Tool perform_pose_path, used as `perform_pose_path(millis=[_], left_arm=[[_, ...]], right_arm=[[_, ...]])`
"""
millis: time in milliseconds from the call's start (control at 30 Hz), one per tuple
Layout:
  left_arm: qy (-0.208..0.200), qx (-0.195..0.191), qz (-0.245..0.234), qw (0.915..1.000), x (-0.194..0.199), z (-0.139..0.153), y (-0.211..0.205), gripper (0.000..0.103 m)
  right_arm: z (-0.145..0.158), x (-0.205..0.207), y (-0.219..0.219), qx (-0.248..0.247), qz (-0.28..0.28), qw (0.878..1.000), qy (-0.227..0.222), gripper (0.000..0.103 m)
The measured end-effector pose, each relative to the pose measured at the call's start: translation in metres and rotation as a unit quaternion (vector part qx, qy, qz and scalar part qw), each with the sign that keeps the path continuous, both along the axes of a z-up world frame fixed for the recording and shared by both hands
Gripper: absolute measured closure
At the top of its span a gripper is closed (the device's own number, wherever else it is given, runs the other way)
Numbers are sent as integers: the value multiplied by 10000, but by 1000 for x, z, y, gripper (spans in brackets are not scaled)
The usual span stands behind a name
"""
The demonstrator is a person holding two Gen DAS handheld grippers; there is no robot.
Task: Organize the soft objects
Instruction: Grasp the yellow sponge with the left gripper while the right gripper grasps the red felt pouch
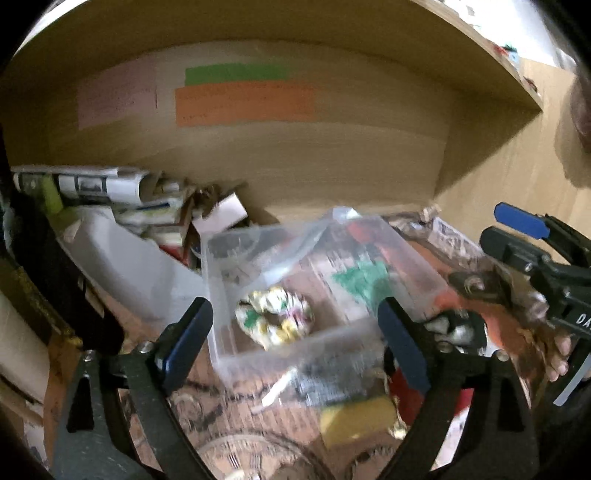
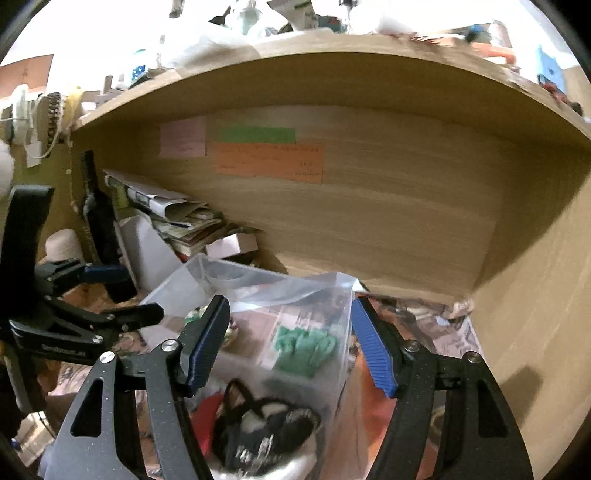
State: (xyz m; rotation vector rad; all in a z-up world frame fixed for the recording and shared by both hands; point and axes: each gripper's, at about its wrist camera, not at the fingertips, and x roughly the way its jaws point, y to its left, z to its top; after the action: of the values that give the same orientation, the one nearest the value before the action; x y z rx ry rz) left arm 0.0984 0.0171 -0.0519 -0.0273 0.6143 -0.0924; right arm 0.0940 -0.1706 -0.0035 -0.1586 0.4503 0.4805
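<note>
Clear bin point(image 1: 229, 354), blurred, on the table. Scrunchie point(image 1: 275, 319) inside, ahead between spread left gripper point(image 1: 295, 343) fingers. Green item point(image 2: 304, 350) in bin between spread right gripper point(image 2: 290, 345) fingers; identity unclear.

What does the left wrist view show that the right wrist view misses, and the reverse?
Only the left wrist view shows the floral scrunchie in the clear bin and a yellow item in front of the bin. Only the right wrist view shows the black-and-white fuzzy item near the camera and the clutter on top of the shelf. Both show the bin, the green item inside it, the orange note on the back panel, and both grippers, left and right, open.
</note>
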Motion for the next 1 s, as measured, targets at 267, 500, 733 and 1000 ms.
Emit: perform_pose_path(millis=[267,500,733,1000], left_arm=[[292,45,-94,9995,-29,-28,-13,11],[555,53,-103,9984,-47,-57,-18,11],[750,-14,-169,9970,-48,-75,-19,27],[967,-180,-363,9945,-32,-89,-26,35]], right_arm=[[-23,-36,-3,169,144,9994,273,38],[-42,-50,7,352,435,9964,636,53],[-64,-48,22,255,602,9928,1001,69],[-75,-40,23,180,508,9917,1170,92]])
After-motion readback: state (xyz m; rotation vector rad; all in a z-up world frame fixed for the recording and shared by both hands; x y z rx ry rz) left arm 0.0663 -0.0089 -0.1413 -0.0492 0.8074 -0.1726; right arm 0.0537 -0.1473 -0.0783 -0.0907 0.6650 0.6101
